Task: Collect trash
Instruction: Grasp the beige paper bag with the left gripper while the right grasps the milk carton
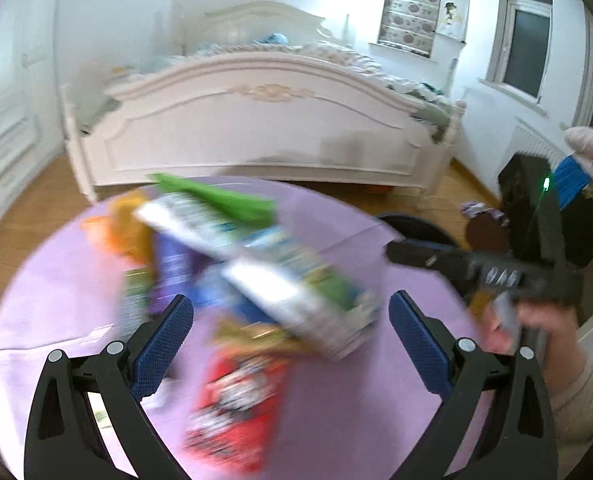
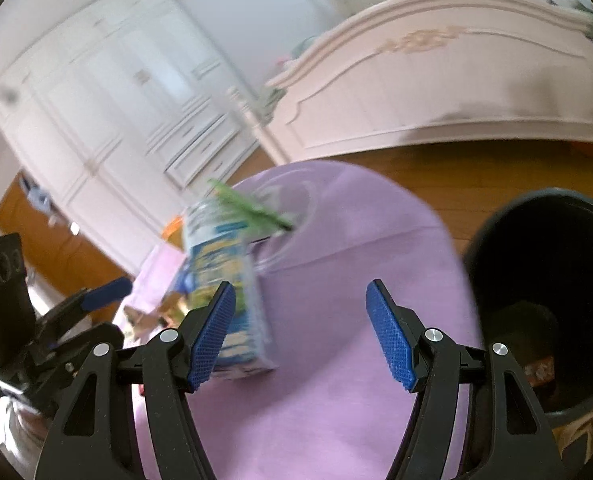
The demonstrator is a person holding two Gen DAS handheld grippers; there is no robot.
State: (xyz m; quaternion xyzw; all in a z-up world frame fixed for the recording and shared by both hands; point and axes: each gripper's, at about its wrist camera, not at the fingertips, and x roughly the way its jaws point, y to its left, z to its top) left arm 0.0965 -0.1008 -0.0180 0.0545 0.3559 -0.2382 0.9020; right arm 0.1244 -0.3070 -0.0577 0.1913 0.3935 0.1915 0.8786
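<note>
A pile of blurred trash lies on a round table with a lilac cloth [image 1: 336, 420]: a white and blue carton [image 1: 304, 304], a red wrapper [image 1: 236, 404], a purple pack [image 1: 172, 268], an orange wrapper [image 1: 128, 228] and a green wrapper [image 1: 220, 196]. My left gripper [image 1: 290, 344] is open just above the carton and red wrapper. My right gripper [image 2: 300, 332] is open and empty over the cloth [image 2: 336, 400], with the carton [image 2: 232, 300] by its left finger. A dark bin [image 2: 544, 320] stands to the right of the table, with some trash inside.
A white bed [image 1: 256, 120] stands beyond the table on a wooden floor [image 1: 16, 216]. White wardrobes [image 2: 96, 100] line the left wall. The right gripper's body [image 1: 496, 276] and the hand holding it show at the table's right edge. The left gripper [image 2: 56, 320] shows in the right wrist view.
</note>
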